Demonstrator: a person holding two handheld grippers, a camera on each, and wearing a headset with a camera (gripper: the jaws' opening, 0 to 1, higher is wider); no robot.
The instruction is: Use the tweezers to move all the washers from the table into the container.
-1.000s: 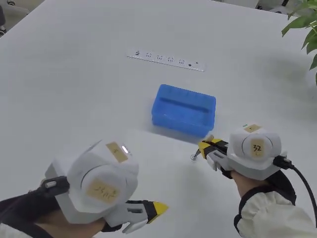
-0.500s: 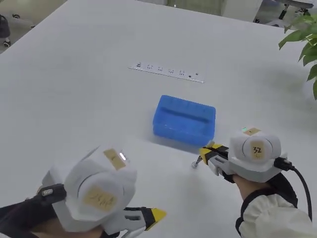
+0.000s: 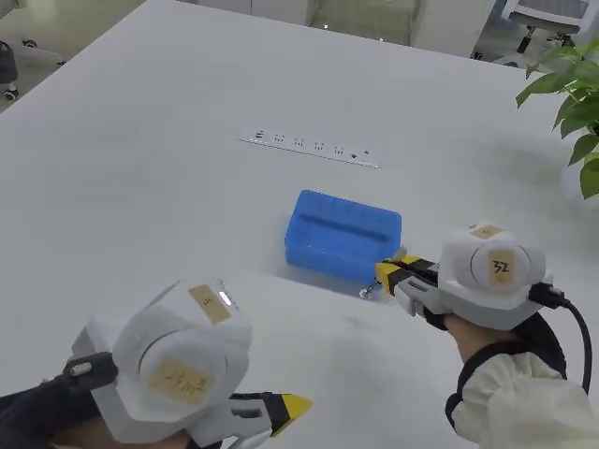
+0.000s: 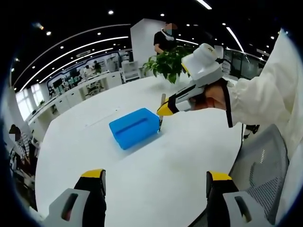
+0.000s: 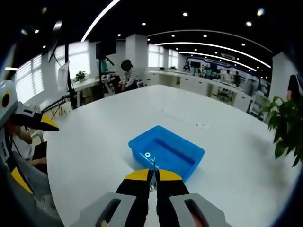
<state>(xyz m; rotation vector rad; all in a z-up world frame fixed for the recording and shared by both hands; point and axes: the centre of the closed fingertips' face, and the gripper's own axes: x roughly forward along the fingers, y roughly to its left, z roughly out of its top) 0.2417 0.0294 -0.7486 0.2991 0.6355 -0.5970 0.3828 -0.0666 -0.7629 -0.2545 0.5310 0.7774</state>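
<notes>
Tweezers (image 5: 152, 166) clamped in right gripper (image 5: 150, 178), seemingly at container (image 5: 176, 152) edge.

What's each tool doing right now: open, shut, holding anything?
Left tool: open, holding nothing.
Right tool: shut on the tweezers.

Bare desk (image 3: 140, 159) lies open left of the blue container (image 3: 343, 234) and on its near side. Beyond the container a power strip (image 3: 309, 147) lies flat; the right tool (image 3: 386, 274), clamping tweezers (image 5: 152, 174), crowds its near right corner.
</notes>
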